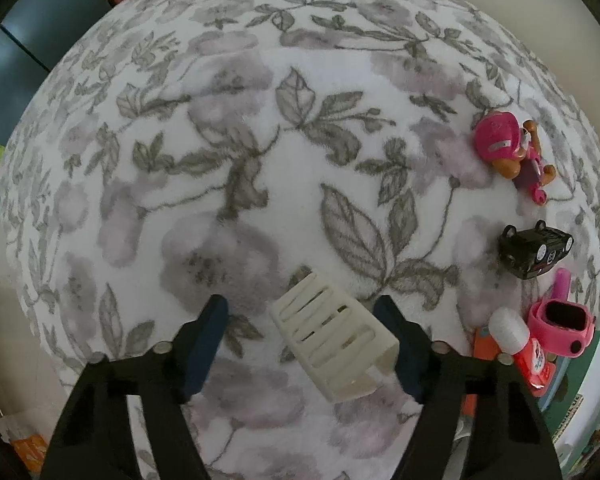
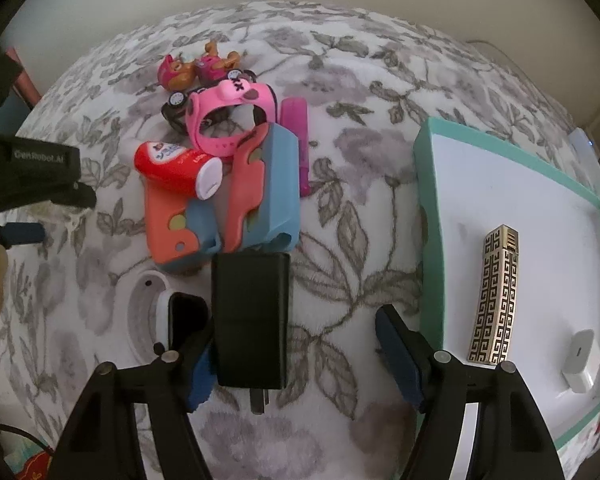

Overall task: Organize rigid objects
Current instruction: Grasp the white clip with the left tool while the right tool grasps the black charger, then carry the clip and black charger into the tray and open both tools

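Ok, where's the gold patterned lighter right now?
In the right wrist view, the gold patterned lighter lies inside the teal-rimmed box on the right, on its white floor, just left of a small white charger.

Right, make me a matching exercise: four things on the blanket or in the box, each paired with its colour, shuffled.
Things:
1. slotted plastic piece between the left tongs
2. charger block at the right tongs
3. patterned lighter in the box
4. watch

Colours:
A. pink
B. black
C. cream white
D. gold and black

Pairs: 1-C, 2-B, 3-D, 4-A
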The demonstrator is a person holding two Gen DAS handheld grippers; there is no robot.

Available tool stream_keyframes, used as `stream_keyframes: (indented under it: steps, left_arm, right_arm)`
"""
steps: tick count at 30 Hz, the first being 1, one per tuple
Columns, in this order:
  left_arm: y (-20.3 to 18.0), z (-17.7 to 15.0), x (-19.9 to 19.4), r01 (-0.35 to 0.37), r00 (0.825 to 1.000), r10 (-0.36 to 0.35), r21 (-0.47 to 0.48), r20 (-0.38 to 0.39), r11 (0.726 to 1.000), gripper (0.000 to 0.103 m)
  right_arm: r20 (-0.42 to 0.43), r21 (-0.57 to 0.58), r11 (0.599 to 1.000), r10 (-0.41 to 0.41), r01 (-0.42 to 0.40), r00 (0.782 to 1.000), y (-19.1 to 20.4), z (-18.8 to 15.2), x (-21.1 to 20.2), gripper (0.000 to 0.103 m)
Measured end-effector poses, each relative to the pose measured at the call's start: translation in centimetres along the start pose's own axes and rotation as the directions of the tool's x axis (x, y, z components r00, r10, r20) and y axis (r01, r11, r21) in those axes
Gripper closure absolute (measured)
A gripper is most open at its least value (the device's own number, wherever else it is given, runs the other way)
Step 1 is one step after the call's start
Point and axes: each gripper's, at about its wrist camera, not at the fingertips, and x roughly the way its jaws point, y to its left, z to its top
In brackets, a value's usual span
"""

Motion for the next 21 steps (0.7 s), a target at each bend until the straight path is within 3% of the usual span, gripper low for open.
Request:
stream_keyframes:
  steps: [10,13,15,17,21]
  left_arm:
    - [0.3,-0.5,-0.7,-0.007,1.000,0.006,0.009,0.018,1.000,0.063]
    - [0.1,-0.5,-0.8,-0.020,1.000,0.020,0.019,0.016,1.000,0.065]
    - [-0.2,-0.6,-1.1,-0.028,1.000,0.027,0.021,0.013,0.999,0.065]
    - [-0.2,-0.7,-1.3,-0.035,0.999,0.035,0.026,0.010,0.999,0.065]
    - [0.0,-1.1,-1.6,-0.052,0.999,0.052,0.033,0.005,0.998,0.065]
  right_arm:
    - [0.017,-0.010,1.000,-0.001,0.001,1.000,0.1,0.0,0.0,0.029]
    - [0.025,-0.011,1.000,-0.001,0.001,1.000,0.1,0.0,-0.2,0.038]
    - [0.032,-0.017,1.000,0.000,0.000,0.999,0.3,0.0,-0.4,0.054]
    - [0.035,-0.021,1.000,0.004,-0.003,0.999,0.4,0.1,-0.6,0.062]
    - [0.032,-0.012,1.000,0.011,-0.010,0.999,0.2,0.1,-0.7,0.072]
